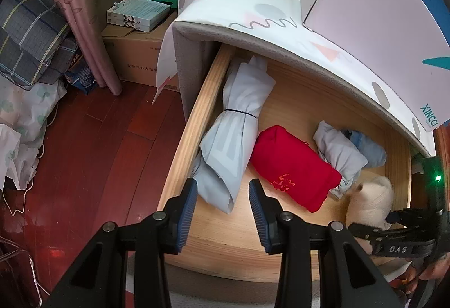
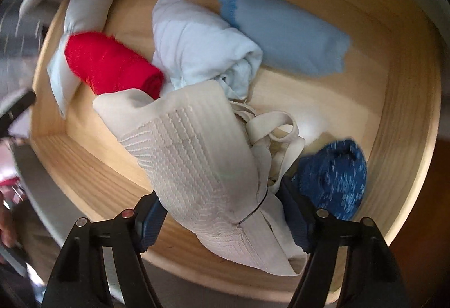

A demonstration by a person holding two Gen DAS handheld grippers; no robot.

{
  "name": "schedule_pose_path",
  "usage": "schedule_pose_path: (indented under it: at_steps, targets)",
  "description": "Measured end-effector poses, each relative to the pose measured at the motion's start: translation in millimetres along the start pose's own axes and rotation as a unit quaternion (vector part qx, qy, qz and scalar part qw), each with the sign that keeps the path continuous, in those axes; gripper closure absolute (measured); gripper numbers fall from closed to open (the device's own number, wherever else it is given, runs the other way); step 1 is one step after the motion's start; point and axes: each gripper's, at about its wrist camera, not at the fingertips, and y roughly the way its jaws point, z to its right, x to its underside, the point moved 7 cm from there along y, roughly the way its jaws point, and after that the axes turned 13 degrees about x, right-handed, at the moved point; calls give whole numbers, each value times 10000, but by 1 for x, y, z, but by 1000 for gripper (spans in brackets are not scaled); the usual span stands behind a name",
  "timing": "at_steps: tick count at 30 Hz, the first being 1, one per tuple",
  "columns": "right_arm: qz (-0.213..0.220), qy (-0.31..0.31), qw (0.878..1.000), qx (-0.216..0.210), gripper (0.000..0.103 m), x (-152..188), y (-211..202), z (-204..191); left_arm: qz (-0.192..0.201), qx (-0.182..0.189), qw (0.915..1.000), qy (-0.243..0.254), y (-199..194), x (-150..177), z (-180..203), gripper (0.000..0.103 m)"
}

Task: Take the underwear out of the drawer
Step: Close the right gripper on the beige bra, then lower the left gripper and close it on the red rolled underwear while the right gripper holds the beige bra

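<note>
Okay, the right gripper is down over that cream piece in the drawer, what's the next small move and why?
Probably finish closing the right gripper on the cream garment: the fabric already lies between its blue pads, in the wooden drawer, but whether they pinch it is unclear. Lift only once they bite.

The cream ribbed underwear [image 2: 197, 167] lay rumpled between the right gripper's [image 2: 222, 223] fingers, straps looped toward the far side, inside the open wooden drawer [image 2: 393, 99], just beyond rolled red and pale-blue garments.
</note>
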Motion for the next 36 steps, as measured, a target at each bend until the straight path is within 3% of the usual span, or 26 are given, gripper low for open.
schedule_pose_path:
  at_steps: [7, 15, 20, 23, 27, 30, 31, 34, 36]
  targets:
    - [221, 663, 9967, -411, 32, -2, -27, 28, 28, -3, 10000, -2, -1, 1, 0, 64]
    - [299, 1261, 9910, -348, 32, -7, -60, 53, 45, -5, 10000, 34, -1, 0, 1, 64]
    - [82, 1700, 9854, -42, 32, 12, -51, 76, 41, 39, 10000, 69, -2, 0, 2, 64]
    - [-7, 1888, 9820, -104, 32, 22, -35, 80, -83, 62, 9999, 136, 2, 0, 5, 64]
    - [163, 1938, 9809, -80, 32, 28, -28, 85, -349, 56, 9985, 422, 12, 4, 17, 64]
    - [263, 1961, 9802, -75, 32, 31, -26, 89, -476, 247, 9970, 560, 19, 5, 33, 64]
    - [285, 1965, 9800, -92, 32, 31, -20, 87, -499, 361, 9965, 564, 22, 5, 40, 63]
    - [390, 1936, 9802, -149, 32, 32, -14, 84, -434, 644, 9964, 343, 27, 2, 51, 47]
    - [461, 1895, 9806, -189, 32, 34, -13, 88, -384, 835, 9957, 79, 33, -1, 59, 44]
